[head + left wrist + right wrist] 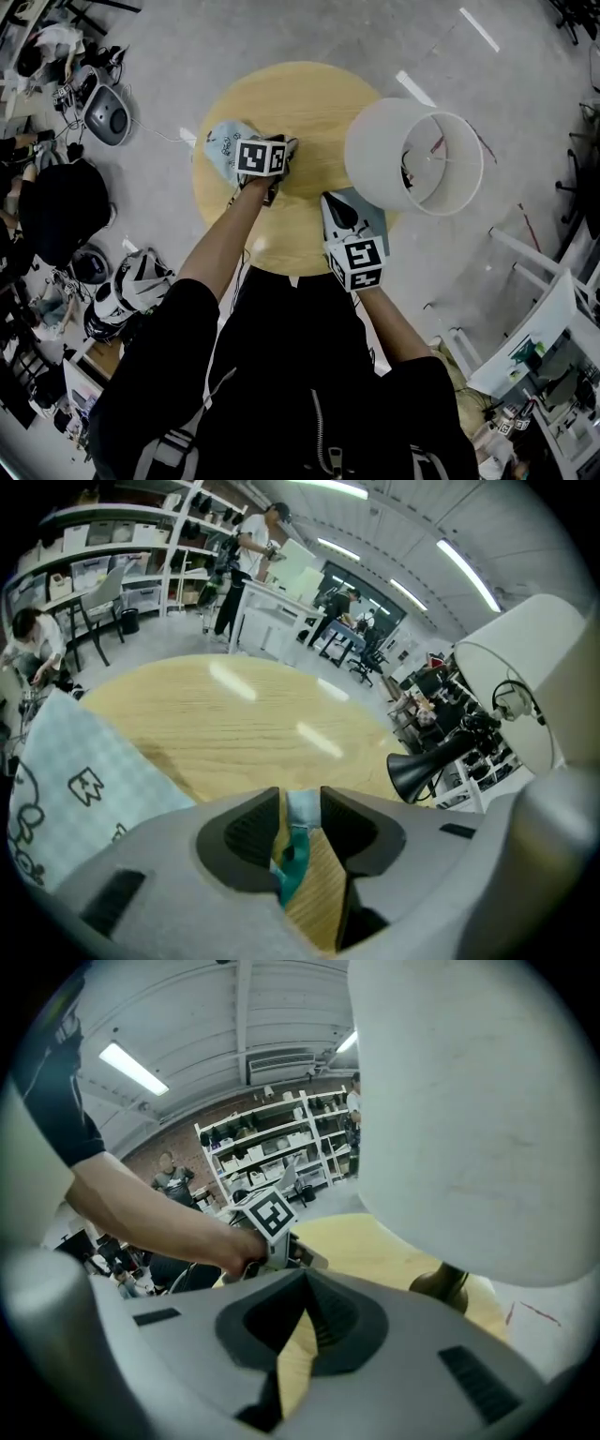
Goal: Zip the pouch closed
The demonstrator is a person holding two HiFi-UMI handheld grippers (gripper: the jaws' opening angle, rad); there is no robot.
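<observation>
Pinched between the fingers of the left gripper — a pale blue strip at the end of the pouch, with a teal tab hanging just below it in the narrow gap. Spread leftward from there on the table: pale blue checked cloth, printed with black line drawings. At the right gripper, tips closed together on nothing — just beside a lamp.
</observation>
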